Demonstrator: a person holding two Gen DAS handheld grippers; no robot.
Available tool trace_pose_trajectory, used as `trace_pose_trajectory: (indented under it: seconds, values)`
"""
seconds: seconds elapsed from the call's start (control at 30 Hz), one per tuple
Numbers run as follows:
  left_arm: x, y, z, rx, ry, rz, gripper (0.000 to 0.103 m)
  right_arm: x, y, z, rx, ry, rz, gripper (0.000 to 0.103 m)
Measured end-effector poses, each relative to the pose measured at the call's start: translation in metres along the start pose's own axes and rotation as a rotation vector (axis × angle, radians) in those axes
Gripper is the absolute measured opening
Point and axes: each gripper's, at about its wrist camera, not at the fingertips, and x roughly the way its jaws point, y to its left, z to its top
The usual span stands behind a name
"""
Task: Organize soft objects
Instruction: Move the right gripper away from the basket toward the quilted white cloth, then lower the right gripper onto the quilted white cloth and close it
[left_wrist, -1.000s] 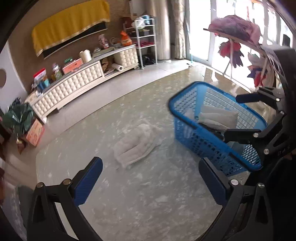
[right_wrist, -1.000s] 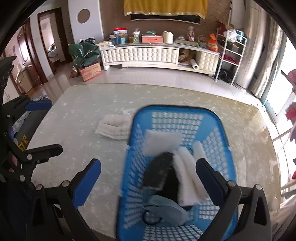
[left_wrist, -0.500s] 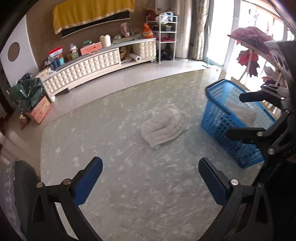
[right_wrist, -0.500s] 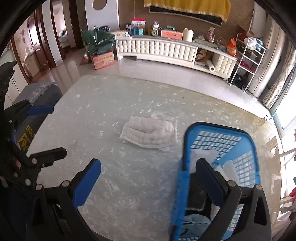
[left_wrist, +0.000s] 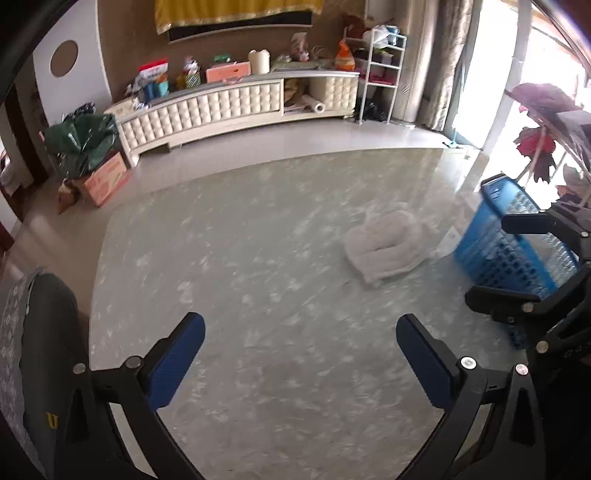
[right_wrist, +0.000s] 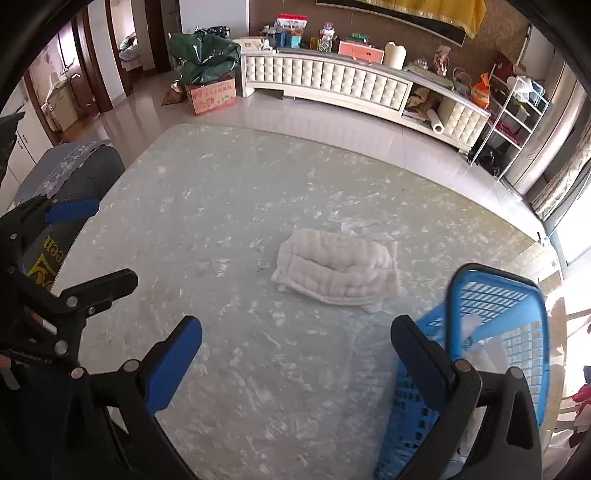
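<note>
A folded white fluffy towel lies on the marble-pattern table; it also shows in the left wrist view, far right of centre. A blue plastic basket stands right of the towel and holds pale cloths; in the left wrist view the basket sits behind the other gripper. My left gripper is open and empty above bare table. My right gripper is open and empty, short of the towel, its right finger overlapping the basket.
A dark chair back stands at the table's left edge, also in the left wrist view. Beyond the table are a white cabinet, a cardboard box, a wire shelf and a clothes rack.
Both grippers have swung left, away from the basket. The basket slid to the right edge of each view and the towel now sits ahead of the right gripper. Both stay open.
</note>
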Motion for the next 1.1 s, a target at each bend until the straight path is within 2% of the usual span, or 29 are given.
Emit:
trace_pose_trajectory:
  seconds: [0.2, 0.33, 0.53, 0.77, 0.97, 1.1]
  values:
    - [0.019, 0.027, -0.005, -0.07, 0.01, 0.035, 0.103, 0.027, 0.008, 0.013, 0.036, 0.017, -0.015, 0.103]
    - [0.027, 0.037, -0.005, -0.097, 0.008, 0.032, 0.103, 0.042, 0.014, 0.016, 0.048, 0.03, -0.029, 0.103]
    - [0.046, 0.04, -0.006, -0.103, 0.029, 0.04, 0.103, 0.06, 0.013, 0.019, 0.074, 0.043, -0.058, 0.103]
    - [0.081, 0.049, -0.008, -0.131, 0.096, 0.041, 0.103, 0.079, 0.007, 0.025, 0.103, 0.064, -0.075, 0.103]
    - [0.09, 0.053, -0.001, -0.175, 0.066, 0.039, 0.103, 0.095, -0.003, 0.028, 0.132, 0.074, -0.097, 0.102]
    - [0.105, 0.051, 0.002, -0.183, 0.097, 0.056, 0.103, 0.105, -0.009, 0.029, 0.142, 0.082, -0.105, 0.103]
